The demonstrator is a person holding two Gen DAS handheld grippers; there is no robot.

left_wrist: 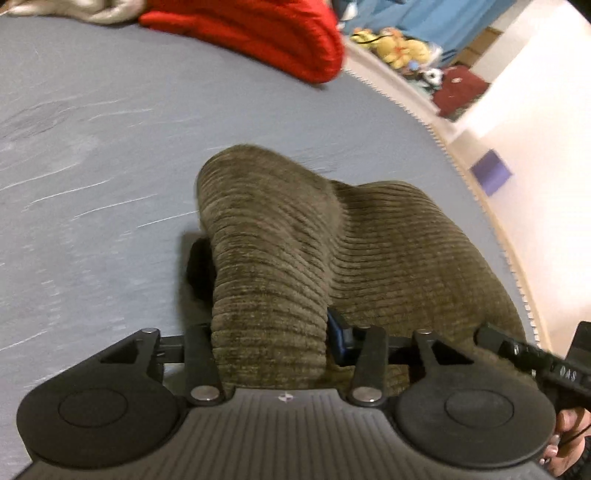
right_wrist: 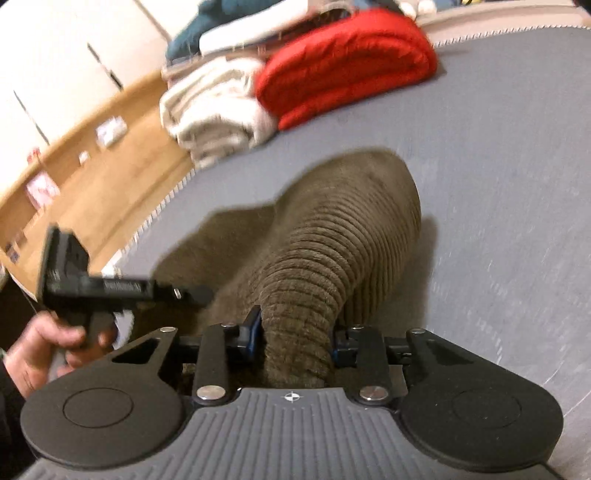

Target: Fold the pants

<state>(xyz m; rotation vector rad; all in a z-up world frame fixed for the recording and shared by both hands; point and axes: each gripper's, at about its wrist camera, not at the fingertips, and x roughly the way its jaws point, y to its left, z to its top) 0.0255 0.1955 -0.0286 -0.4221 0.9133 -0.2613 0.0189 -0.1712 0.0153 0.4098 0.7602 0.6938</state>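
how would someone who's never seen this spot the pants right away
Start at the wide grey-blue bed surface. Near its edge lies a heap of ribbed olive-brown corduroy, the pants, bunched in the right claw and the left claw. The red blanket and cream blanket beyond are folded, brighter and untouched.

This is a home, most likely a bedroom. A wide grey-blue sheet [left_wrist: 92, 129] with a stitched edge fills most of both views like a made bed. At the top of the right wrist view, a folded red blanket [right_wrist: 343, 62] lies beside folded cream towels [right_wrist: 214, 110]. Left of them run a wooden floor [right_wrist: 92, 177] and white cupboard doors [right_wrist: 66, 55]. In the upper right of the left wrist view, yellow plush toys [left_wrist: 399, 48] sit below blue fabric [left_wrist: 424, 18].
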